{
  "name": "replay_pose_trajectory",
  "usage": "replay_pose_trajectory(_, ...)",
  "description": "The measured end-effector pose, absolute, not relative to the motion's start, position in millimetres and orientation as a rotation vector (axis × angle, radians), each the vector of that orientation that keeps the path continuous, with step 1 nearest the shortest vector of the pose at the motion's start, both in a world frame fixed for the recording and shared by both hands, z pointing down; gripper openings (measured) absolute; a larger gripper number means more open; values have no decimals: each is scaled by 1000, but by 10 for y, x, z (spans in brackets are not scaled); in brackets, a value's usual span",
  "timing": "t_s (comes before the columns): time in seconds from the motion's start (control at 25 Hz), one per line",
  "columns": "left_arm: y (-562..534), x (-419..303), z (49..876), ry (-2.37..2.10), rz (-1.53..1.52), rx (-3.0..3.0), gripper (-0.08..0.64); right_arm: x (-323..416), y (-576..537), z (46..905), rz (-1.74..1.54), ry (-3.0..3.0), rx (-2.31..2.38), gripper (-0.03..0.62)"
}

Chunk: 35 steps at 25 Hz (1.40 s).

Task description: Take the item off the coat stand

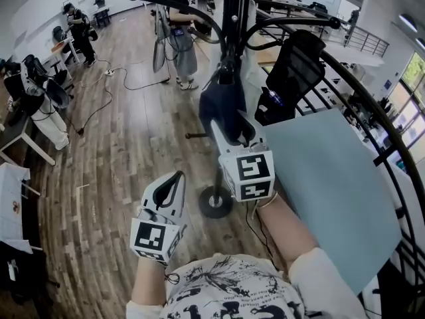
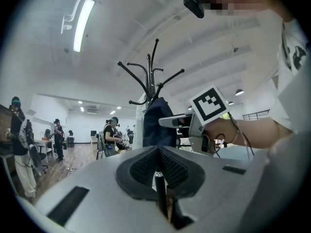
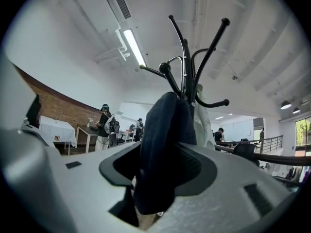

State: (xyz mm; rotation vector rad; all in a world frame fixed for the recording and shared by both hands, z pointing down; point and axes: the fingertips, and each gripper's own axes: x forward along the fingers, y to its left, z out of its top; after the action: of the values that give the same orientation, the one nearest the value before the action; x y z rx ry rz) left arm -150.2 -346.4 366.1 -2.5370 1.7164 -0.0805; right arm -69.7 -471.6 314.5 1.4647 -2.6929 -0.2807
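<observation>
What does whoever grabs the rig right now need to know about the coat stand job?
Left gripper: shut, empty, apart from the stand.
Right gripper: jaws apart, with the dark blue garment hanging between them, not clamped.
Things: the garment hangs on the coat stand; a white garment hangs behind it.
Done: right gripper lined up around the cloth.
Left: close on the cloth, lift it clear of its hook (probably upward), carry it away.

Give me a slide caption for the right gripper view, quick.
Right claw open around the dark blue garment hanging on the coat stand.
</observation>
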Motion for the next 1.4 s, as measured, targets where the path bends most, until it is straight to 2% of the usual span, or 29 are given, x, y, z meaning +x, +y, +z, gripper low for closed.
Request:
replay_pose_trajectory(0.08, -3458, -1535, 3672, 1699, -93, -2543, 5, -704, -4730, 3157, -269, -2686, 1485, 160)
replay_pose_trajectory(0.2, -3443, -1620, 3629, 1694, -101, -2548, 5, -719, -4704, 3141, -278, -2651, 1530, 68)
replay_pose_trajectory(0.44, -3354, -1686, 3598, 1630, -114, -2585, 5, -719, -4596, 3009, -250, -2668, 1554, 14)
replay_pose_trajectory(1.12, -3126, -1723, 3706, 1455, -85, -2696, 5, -594, -3715, 2276, -591, -2597, 1672, 6)
replay_pose_trajectory(1.4, -3081, -1745, 3537, 1417, -64, -2693, 5, -493, -3405, 2420, -523, -2597, 1662, 8)
